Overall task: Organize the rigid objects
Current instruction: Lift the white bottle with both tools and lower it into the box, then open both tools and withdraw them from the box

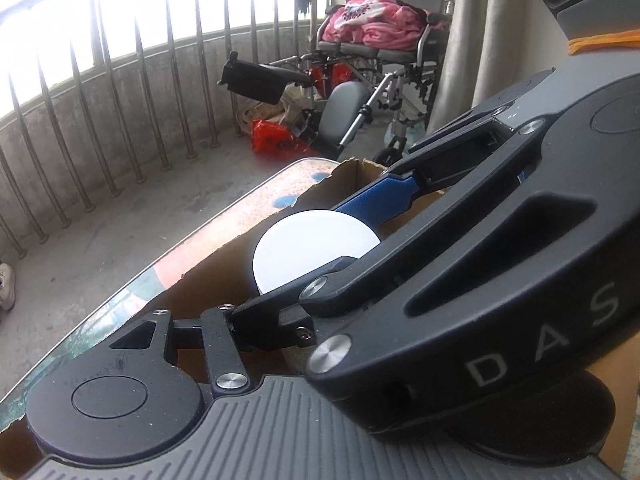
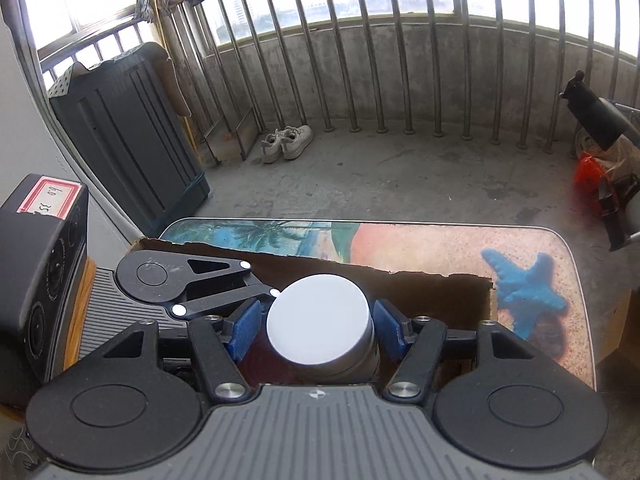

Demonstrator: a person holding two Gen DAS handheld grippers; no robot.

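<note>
A jar with a white lid (image 2: pixel 318 320) stands in a torn cardboard box (image 2: pixel 440 278) on a table with a beach print (image 2: pixel 440 248). My right gripper (image 2: pixel 316 330) straddles the jar with its blue pads (image 2: pixel 245 328): the right pad lies at the jar's side and a thin gap shows at the left pad. In the left wrist view the white lid (image 1: pixel 316 248) sits behind the right gripper's body, beside its blue finger (image 1: pixel 380 200). My left gripper (image 2: pixel 224 288) reaches in from the left, and its fingertips are hidden behind the jar.
A black case with a red-bordered label (image 2: pixel 44 240) is at the left. On the balcony floor are a dark cabinet (image 2: pixel 128 140), white shoes (image 2: pixel 286 142), a wheelchair with pink cloth (image 1: pixel 380 40) and a red bag (image 1: pixel 272 136). Metal railing bars ring the floor.
</note>
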